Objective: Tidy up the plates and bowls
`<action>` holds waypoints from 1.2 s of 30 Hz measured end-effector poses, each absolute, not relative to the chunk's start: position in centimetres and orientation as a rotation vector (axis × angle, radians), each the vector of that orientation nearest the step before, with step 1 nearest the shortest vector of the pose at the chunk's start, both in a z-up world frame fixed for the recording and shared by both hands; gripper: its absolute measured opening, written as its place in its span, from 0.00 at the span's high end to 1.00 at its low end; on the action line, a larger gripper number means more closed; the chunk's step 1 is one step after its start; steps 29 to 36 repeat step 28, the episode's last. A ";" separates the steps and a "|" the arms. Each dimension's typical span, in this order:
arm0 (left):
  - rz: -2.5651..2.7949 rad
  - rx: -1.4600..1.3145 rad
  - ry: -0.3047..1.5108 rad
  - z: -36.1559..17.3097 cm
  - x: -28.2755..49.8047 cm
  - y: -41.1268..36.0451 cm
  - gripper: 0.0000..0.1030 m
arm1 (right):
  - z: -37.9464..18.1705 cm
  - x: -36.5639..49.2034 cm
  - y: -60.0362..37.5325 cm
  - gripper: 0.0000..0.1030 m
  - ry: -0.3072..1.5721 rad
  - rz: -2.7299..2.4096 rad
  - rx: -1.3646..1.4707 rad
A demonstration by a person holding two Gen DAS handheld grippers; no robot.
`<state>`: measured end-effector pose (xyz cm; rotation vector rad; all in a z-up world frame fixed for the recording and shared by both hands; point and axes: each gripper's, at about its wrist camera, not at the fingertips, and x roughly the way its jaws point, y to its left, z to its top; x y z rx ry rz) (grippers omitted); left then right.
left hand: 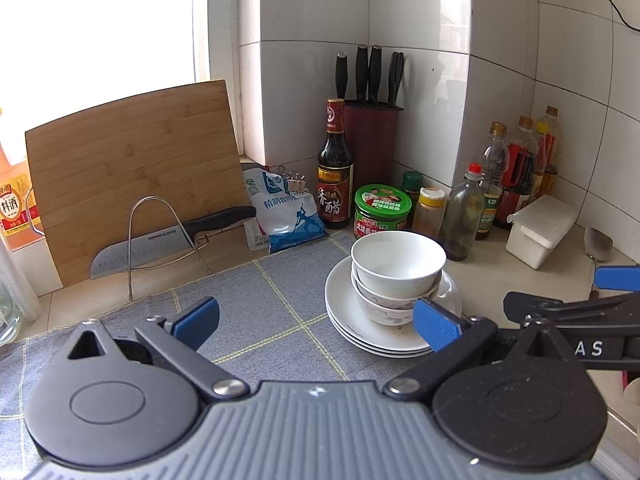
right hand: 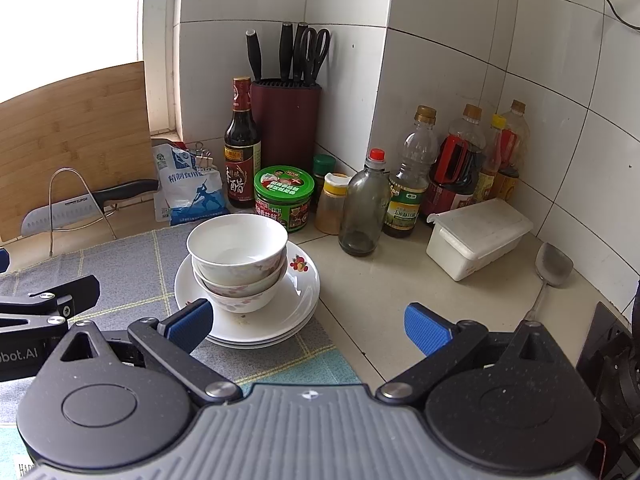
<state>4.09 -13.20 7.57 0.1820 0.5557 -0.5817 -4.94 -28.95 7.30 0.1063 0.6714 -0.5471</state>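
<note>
Three white bowls [left hand: 398, 268] [right hand: 238, 248] are nested one inside another on a stack of white plates [left hand: 344, 316] [right hand: 300, 292], which rests at the right edge of a grey checked mat [left hand: 256, 304] [right hand: 120, 276]. My left gripper [left hand: 316, 322] is open with nothing between its blue pads; its right pad is just in front of the lowest bowl. My right gripper [right hand: 308, 324] is open too and holds nothing, its left pad near the plates' front rim. The right gripper's blue tip [left hand: 616, 278] shows at the right edge of the left wrist view.
Behind the dishes stand a vinegar bottle [left hand: 335, 168], a green-lidded jar [left hand: 383, 210], a knife block [left hand: 372, 136], a salt bag [left hand: 286, 212] and several oil and sauce bottles [right hand: 448, 172]. A white lidded box [right hand: 478, 236] and a metal spatula [right hand: 552, 268] lie right. A cutting board [left hand: 132, 176] with a knife [left hand: 160, 240] stands left.
</note>
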 end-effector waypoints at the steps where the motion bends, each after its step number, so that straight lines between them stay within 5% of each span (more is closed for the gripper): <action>1: -0.581 0.181 0.556 7.6 4.1 -13.2 0.01 | 7.3 -4.9 -28.9 0.00 0.671 -0.547 0.106; 36: -0.573 0.178 0.556 7.8 4.0 -13.0 0.01 | 7.6 -4.8 -28.6 0.00 0.668 -0.545 0.098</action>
